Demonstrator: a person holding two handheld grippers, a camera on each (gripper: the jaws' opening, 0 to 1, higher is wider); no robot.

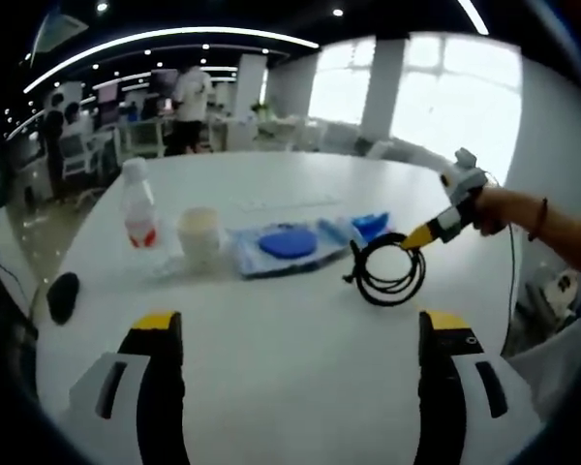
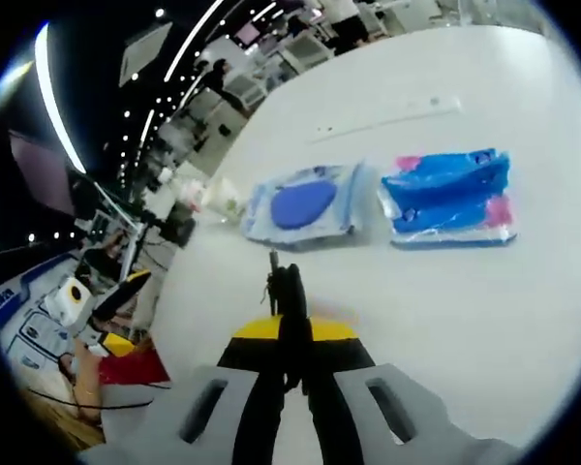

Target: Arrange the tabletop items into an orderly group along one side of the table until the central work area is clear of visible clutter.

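On the white worktop (image 1: 300, 339) a row of things lies across the middle: a clear bottle (image 1: 137, 205) with a red label, a cream cup (image 1: 199, 235) just beside it, a wipes pack (image 1: 283, 245) with a blue oval lid, and a blue packet (image 1: 371, 225) at its far end. A black mouse (image 1: 62, 295) sits well apart, near the worktop's edge.

The left gripper (image 1: 300, 354) hangs over bare worktop, its fingers wide apart and holding nothing.

The right gripper (image 2: 289, 334) has its fingers clamped together on the black cable (image 1: 387, 266), whose coil hangs touching the worktop just beside the blue packet.
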